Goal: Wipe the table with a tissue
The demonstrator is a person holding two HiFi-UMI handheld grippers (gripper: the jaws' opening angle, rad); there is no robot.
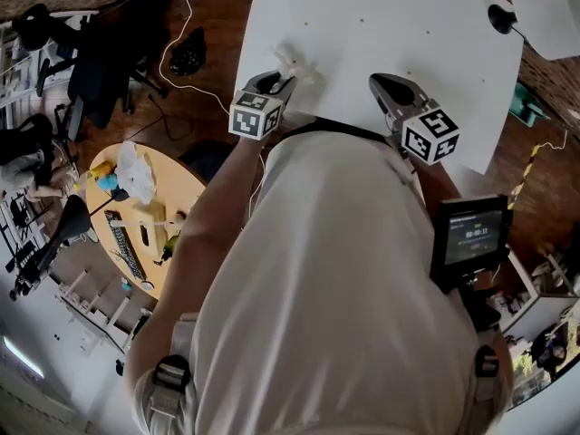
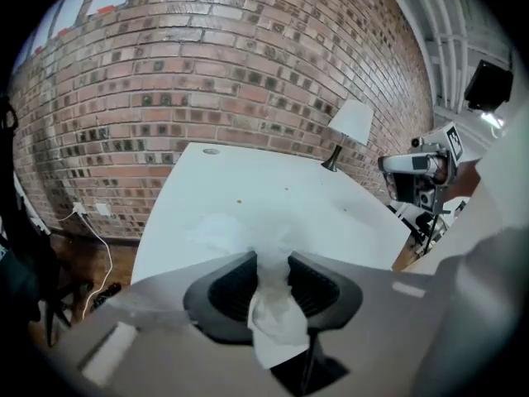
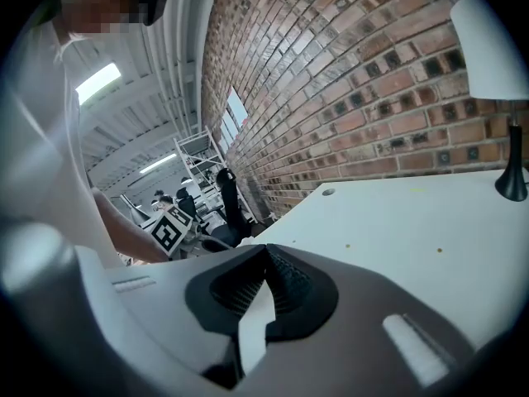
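Left gripper view: my left gripper point(image 2: 271, 259) is clamped on the white tissue point(image 2: 277, 317). Its jaws stand partly apart, with the crumpled paper pinched between them. A loose tuft spills forward over the white table point(image 2: 273, 193), near its front edge; I cannot tell whether it touches the top. My right gripper point(image 3: 266, 251) has its jaws together at the tips, empty, over the same table beside the left one. A white-shaded lamp point(image 3: 493, 23) stands at the far side by the brick wall point(image 3: 347, 81).

Crumpled paper tissue point(image 2: 277, 313), smooth, seemingly matt table point(image 2: 264, 190)
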